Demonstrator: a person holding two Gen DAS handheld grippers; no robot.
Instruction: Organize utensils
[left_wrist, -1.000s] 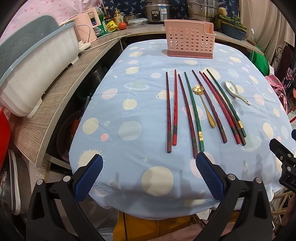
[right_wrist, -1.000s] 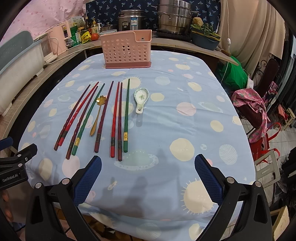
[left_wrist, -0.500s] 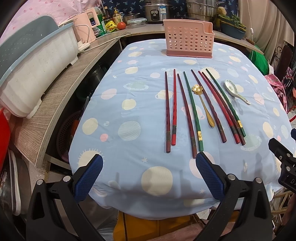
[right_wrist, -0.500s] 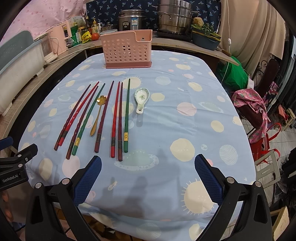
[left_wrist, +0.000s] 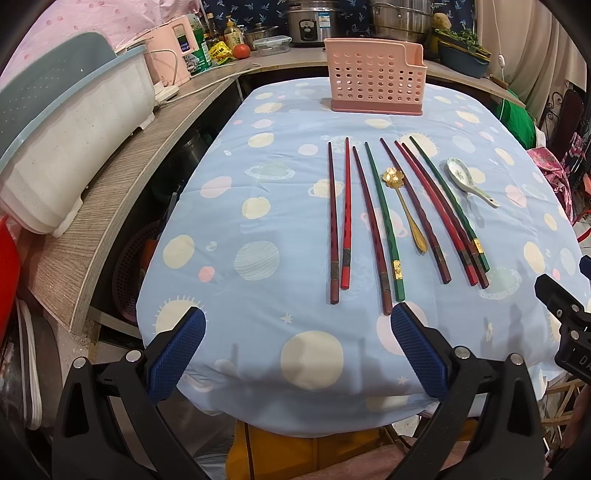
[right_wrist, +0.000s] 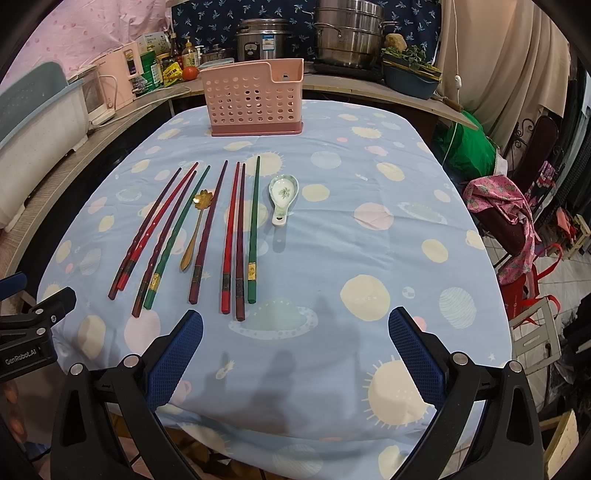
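Pink perforated utensil holder (right_wrist: 256, 98) stands apparently unfilled at the desk's (right_wrist: 369, 258) far edge; chopsticks (left_wrist: 388, 221), gold spoon (left_wrist: 404, 208) and ceramic spoon (right_wrist: 282, 197) lie untouched. I hold left gripper (left_wrist: 295, 354) and right gripper (right_wrist: 295, 350) with jaws released; nothing sorted yet.

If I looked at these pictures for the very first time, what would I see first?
You would first see the long chopsticks, red, dark red and green, lying side by side on the blue tablecloth with its suns and planets. A gold spoon lies among them and a white spoon lies just to their right. Behind them, at the far end of the table, stands a pink basket full of holes.
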